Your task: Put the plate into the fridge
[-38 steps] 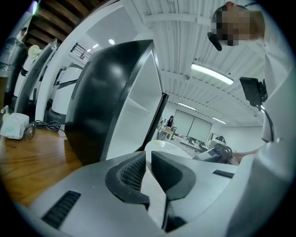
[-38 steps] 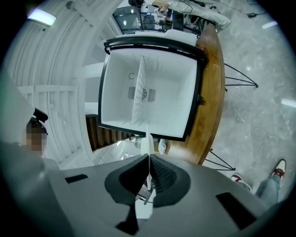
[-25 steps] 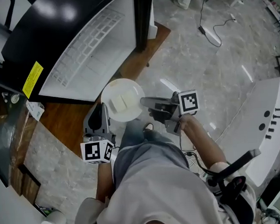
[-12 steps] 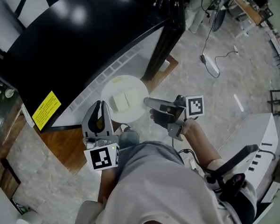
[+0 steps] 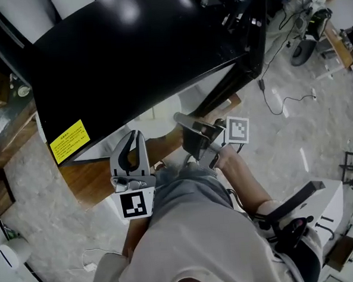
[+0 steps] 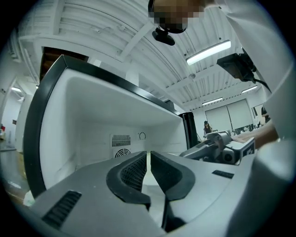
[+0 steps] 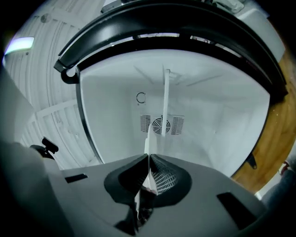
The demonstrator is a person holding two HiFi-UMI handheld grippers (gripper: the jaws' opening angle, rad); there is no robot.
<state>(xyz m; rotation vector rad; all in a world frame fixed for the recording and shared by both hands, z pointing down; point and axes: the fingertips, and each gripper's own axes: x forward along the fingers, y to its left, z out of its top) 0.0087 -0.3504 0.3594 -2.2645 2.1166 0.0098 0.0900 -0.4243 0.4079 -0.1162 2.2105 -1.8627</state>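
Observation:
The white plate (image 5: 158, 128) is held at its rim by my right gripper (image 5: 178, 117), and most of it is hidden under the black top of the fridge (image 5: 135, 44). In the right gripper view the plate (image 7: 164, 102) stands edge-on as a thin white line. My right gripper (image 7: 148, 159) is shut on it inside the white fridge compartment (image 7: 217, 115). My left gripper (image 5: 130, 136) hangs to the plate's left at the fridge opening. Its jaws (image 6: 148, 155) are closing to a narrow slit with nothing between them.
A fan vent (image 7: 162, 124) sits on the fridge's back wall. The fridge carries a yellow label (image 5: 69, 141) and stands on a wooden platform (image 5: 95, 181). Cables (image 5: 275, 101) lie on the marble floor to the right. A white machine (image 5: 336, 217) stands at the lower right.
Both grippers and the plate have moved forward to the fridge. The plate, fully in sight before, now lies mostly under the fridge's black top.

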